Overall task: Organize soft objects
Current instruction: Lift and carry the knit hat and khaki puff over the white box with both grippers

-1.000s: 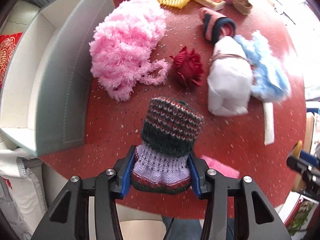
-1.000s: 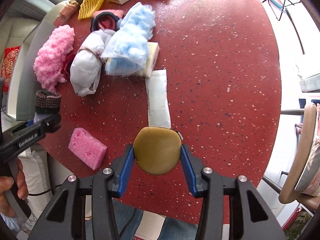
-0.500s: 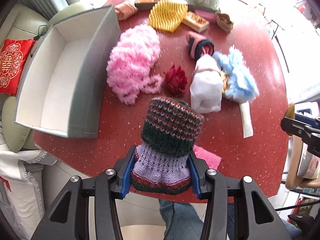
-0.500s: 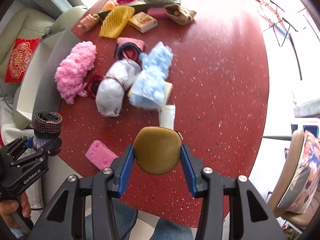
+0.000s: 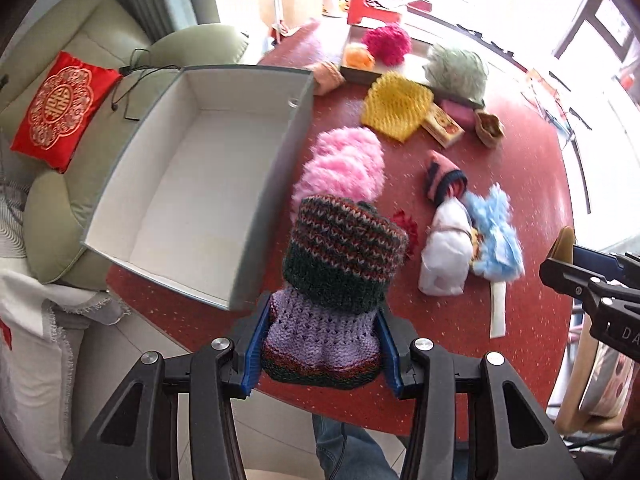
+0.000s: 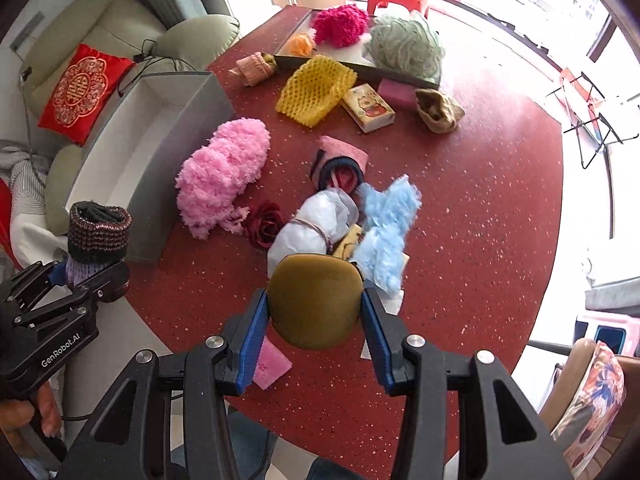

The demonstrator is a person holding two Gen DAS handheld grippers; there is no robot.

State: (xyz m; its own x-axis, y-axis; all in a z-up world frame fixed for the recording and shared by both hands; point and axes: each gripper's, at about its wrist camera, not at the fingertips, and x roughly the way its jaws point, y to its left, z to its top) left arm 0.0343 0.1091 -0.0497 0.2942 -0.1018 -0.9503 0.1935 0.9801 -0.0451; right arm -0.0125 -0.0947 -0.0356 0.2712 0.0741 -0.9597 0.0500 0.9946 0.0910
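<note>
My left gripper (image 5: pixel 322 344) is shut on a striped knitted sleeve (image 5: pixel 340 268) of green, red and lilac wool, held high above the red table near the open grey box (image 5: pixel 276 184). It also shows in the right wrist view (image 6: pixel 98 236). My right gripper (image 6: pixel 314 330) is shut on an olive-brown round pad (image 6: pixel 314 300), held above the table's near edge. On the table lie a fluffy pink bundle (image 6: pixel 222 172), a red fabric rose (image 6: pixel 266 222), a white tied bundle (image 6: pixel 310 226) and a fluffy blue piece (image 6: pixel 386 220).
A yellow net (image 6: pixel 316 90), small carton (image 6: pixel 368 108), pink-navy knit roll (image 6: pixel 340 160), brown pouch (image 6: pixel 438 110) and a tray (image 6: pixel 360 66) with puffs sit farther back. A pink sponge (image 6: pixel 270 364) lies near the front edge. A sofa with a red cushion (image 6: pixel 82 90) stands left.
Both grippers have risen and pulled back from the table, still holding their objects. The left one has shifted toward the box, whose white inside now shows fully.
</note>
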